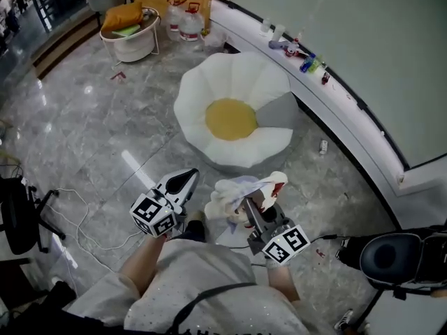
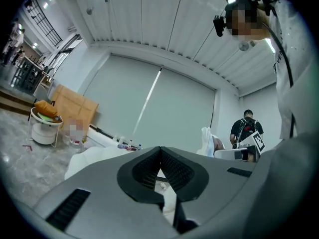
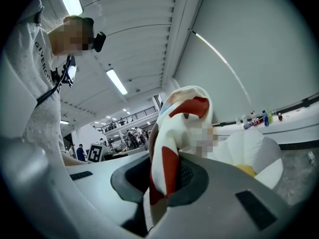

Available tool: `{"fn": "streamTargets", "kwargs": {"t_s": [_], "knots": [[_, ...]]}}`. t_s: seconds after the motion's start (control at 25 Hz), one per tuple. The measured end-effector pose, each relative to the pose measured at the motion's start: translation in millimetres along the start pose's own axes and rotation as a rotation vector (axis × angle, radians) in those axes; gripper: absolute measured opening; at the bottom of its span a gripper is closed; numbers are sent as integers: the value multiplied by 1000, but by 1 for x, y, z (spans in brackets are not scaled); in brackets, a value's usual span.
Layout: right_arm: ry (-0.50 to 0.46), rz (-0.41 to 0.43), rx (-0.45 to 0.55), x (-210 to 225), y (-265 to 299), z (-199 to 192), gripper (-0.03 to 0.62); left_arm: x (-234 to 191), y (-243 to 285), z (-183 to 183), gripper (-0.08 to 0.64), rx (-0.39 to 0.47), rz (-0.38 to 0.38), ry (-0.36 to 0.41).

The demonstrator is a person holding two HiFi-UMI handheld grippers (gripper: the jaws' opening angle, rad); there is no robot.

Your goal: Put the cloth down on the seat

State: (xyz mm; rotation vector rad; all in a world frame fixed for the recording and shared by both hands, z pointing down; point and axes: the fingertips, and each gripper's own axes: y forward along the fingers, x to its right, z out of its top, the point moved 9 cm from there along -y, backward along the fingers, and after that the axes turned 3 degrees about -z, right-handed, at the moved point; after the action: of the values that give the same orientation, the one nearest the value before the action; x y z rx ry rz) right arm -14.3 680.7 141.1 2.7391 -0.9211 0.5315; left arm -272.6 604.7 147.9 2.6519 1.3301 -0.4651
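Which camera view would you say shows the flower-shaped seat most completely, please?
The head view: the whole white seat with its yellow centre is visible from above. The right gripper view shows only part of it beyond the cloth; the left gripper view shows just a white edge.

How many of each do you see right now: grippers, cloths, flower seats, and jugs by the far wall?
Grippers: 2, the left gripper shut and empty, the right gripper shut on the cloth
Cloths: 1, the cloth
Flower seats: 1, the seat
Jugs: 2, the left jug and the right jug
Total: 6
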Motion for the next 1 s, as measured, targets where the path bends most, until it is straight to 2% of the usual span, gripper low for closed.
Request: {"fn": "streamTargets", "kwargs": {"t_s": [0.2, 0.44, 0.72, 1.0], "knots": [[6, -53, 3, 29, 54, 9, 58, -59, 31, 12, 14, -17, -21, -6], [34, -116, 32, 60, 91, 21, 58, -105, 54, 18, 14, -31, -45, -18], [86, -135, 102, 81, 113, 38, 58, -126, 68, 22, 14, -30, -40, -46], [86, -146, 86, 113, 142, 42, 58, -152, 89, 16, 14, -25, -18, -90]]}}
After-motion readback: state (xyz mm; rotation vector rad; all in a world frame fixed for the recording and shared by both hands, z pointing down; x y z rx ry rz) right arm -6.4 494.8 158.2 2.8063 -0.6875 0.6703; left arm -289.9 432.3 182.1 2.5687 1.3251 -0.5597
